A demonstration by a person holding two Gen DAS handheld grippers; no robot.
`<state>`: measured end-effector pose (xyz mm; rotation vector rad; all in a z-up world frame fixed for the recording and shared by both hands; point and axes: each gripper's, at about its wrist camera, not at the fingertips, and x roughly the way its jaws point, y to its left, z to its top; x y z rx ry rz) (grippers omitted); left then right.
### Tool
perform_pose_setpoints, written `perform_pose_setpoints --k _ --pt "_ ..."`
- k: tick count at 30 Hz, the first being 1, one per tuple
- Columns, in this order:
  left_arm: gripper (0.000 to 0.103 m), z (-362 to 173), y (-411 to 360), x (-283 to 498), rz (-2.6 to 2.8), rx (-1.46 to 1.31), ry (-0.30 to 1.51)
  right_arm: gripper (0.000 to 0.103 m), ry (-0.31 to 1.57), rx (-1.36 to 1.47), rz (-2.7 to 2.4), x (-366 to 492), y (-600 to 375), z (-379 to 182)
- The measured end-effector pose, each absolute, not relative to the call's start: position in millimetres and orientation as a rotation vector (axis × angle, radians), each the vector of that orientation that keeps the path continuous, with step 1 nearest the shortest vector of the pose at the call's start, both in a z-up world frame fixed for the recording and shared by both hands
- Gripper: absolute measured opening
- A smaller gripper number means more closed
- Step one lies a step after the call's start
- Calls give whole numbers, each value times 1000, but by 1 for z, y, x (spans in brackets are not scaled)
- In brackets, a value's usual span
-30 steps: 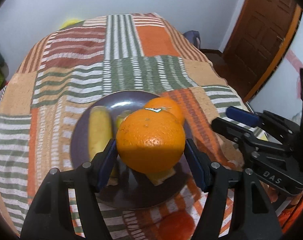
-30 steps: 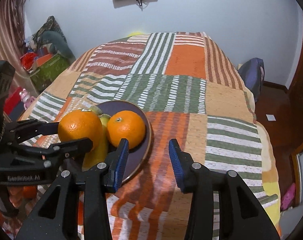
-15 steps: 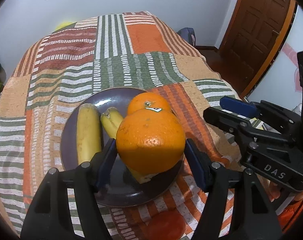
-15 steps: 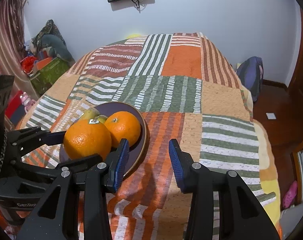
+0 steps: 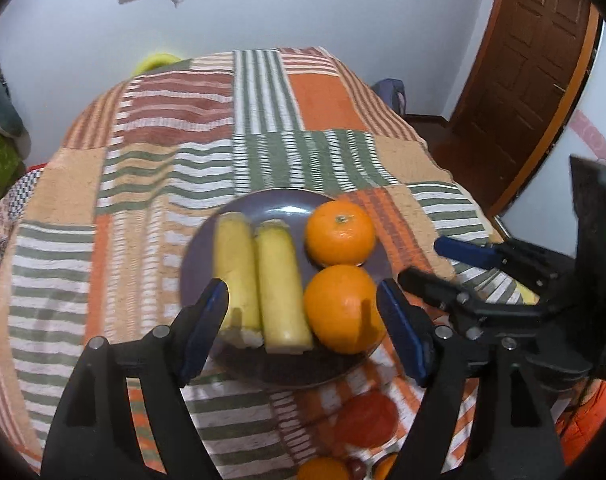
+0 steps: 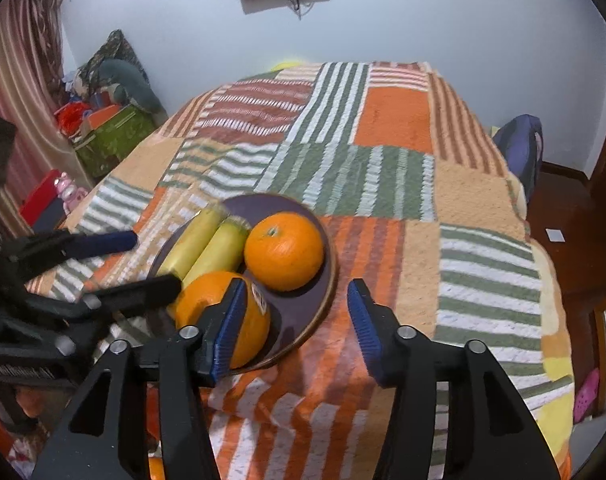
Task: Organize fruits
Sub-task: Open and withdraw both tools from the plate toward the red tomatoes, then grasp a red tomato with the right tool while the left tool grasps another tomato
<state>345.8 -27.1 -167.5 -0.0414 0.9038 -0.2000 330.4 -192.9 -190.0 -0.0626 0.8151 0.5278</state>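
A dark purple plate (image 5: 287, 206) sits on the patchwork cloth and holds two bananas (image 5: 281, 288) and two oranges. The near orange (image 5: 341, 308) rests on the plate in front of the far orange (image 5: 340, 232). My left gripper (image 5: 303, 332) is open, its jaws spread wide on either side of the bananas and the near orange, touching nothing. In the right wrist view the plate (image 6: 327, 280), the near orange (image 6: 223, 320) and the far orange (image 6: 285, 254) show. My right gripper (image 6: 299, 328) is open and empty over the plate's right rim.
The patchwork cloth (image 5: 263, 96) covers the table. More fruit (image 5: 323, 470) lies at the near edge below the left gripper. A wooden door (image 5: 531, 60) is at the right. Boxes and clutter (image 6: 107, 128) stand on the floor at the left.
My left gripper has opened and let go of the orange, which now rests on the plate in front of the other orange. The left gripper has drawn back. The right gripper has barely moved.
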Motion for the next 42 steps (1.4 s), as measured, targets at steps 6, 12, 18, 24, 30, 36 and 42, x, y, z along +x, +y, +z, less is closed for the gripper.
perform_pose_setpoints --k 6,12,18,24,30,36,42 --pt "76 -158 -4 324 -163 -36 891 54 844 -97 523 325 -178 -202" --pt "76 -147 15 299 -142 -40 866 54 816 -93 522 309 -177 -184" --pt "76 -142 34 265 -121 -41 859 54 792 -86 533 280 -177 -169" --pt "76 -152 50 233 -102 -40 895 54 797 -76 539 251 -176 -168" --pt "76 -170 58 208 -91 -38 933 54 824 -58 537 232 -173 -178" --pt "76 -193 63 198 -89 -57 974 54 878 -55 535 228 -166 -198" --pt "76 -214 64 198 -96 -67 1008 54 921 -54 543 232 -156 -215"
